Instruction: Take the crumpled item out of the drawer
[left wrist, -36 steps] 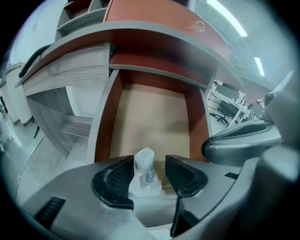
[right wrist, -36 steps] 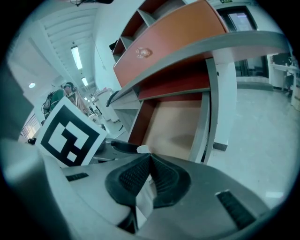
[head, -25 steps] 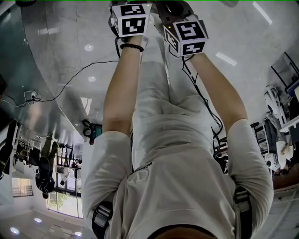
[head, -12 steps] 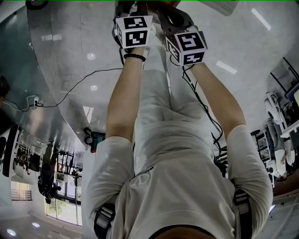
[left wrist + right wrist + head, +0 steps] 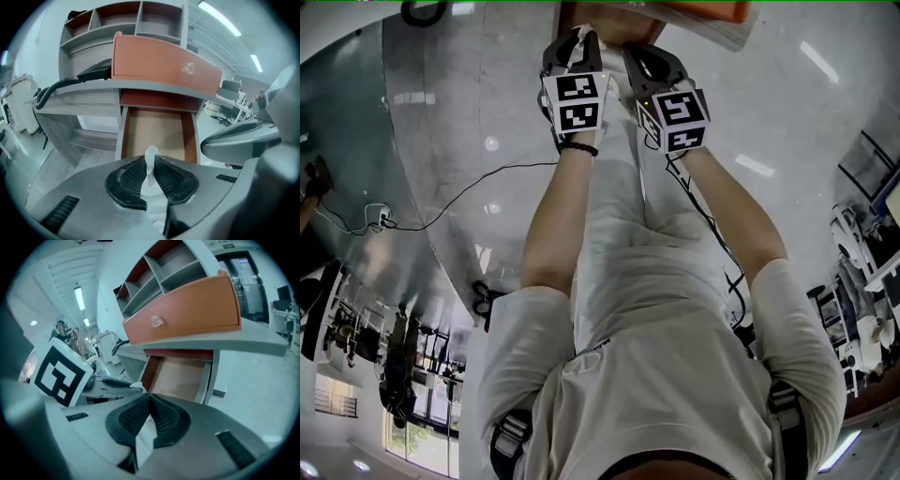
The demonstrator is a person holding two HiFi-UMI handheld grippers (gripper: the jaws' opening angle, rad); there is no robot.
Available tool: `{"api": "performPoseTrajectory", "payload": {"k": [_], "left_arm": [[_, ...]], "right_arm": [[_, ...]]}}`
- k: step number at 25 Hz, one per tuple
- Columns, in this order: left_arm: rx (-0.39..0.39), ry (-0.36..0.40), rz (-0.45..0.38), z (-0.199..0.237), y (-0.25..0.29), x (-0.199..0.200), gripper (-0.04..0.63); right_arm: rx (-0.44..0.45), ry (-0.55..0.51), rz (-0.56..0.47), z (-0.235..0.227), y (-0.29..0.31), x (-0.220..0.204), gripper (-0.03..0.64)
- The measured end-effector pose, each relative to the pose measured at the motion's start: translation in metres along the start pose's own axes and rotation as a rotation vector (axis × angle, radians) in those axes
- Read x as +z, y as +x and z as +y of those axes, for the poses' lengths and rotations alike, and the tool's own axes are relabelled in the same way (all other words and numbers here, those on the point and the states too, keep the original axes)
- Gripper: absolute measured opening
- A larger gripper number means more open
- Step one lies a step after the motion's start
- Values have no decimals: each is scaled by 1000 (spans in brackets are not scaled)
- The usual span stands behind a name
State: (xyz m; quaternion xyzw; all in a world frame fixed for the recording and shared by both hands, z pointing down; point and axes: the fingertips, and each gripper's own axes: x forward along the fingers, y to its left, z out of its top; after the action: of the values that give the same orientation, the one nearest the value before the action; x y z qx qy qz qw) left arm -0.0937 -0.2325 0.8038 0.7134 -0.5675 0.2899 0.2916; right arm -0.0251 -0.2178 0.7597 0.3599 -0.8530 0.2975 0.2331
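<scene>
The open wooden drawer (image 5: 157, 133) sits under the desk top, its bare bottom in plain sight. My left gripper (image 5: 151, 161) hangs in front of it, pads pressed on a crumpled white item (image 5: 151, 153) whose tip sticks up between them. My right gripper (image 5: 150, 397) is beside it to the right, shut with nothing between its pads, and it faces the same drawer (image 5: 180, 376). In the head view the left gripper (image 5: 574, 49) and right gripper (image 5: 645, 61) are held side by side at arm's length.
An orange drawer front with a knob (image 5: 164, 63) juts out above the open drawer. A black telephone with a coiled cord (image 5: 61, 88) lies on the desk top, under open shelf compartments (image 5: 140, 18). A cable (image 5: 469, 192) trails over the shiny floor.
In the head view both grippers have shifted down the picture, nearer the person's body. The orange front has come into view at the top edge.
</scene>
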Motion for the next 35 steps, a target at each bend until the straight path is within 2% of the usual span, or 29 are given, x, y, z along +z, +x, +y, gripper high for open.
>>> {"api": "performPoseTrajectory", "payload": {"k": [9, 19, 25, 35], "left_arm": [[0, 4, -109, 14, -48, 56, 48], [-11, -8, -205, 31, -149, 93, 48], [-29, -32, -312, 26, -196, 138, 48], [-28, -27, -459, 22, -264, 207, 48]], "right_arm": [[6, -48, -48, 29, -21, 49, 2], [-2, -87, -111, 74, -74, 114, 1], [-30, -118, -190, 78, -107, 166, 0], [-73, -158, -308, 78, -178, 228, 1]]}}
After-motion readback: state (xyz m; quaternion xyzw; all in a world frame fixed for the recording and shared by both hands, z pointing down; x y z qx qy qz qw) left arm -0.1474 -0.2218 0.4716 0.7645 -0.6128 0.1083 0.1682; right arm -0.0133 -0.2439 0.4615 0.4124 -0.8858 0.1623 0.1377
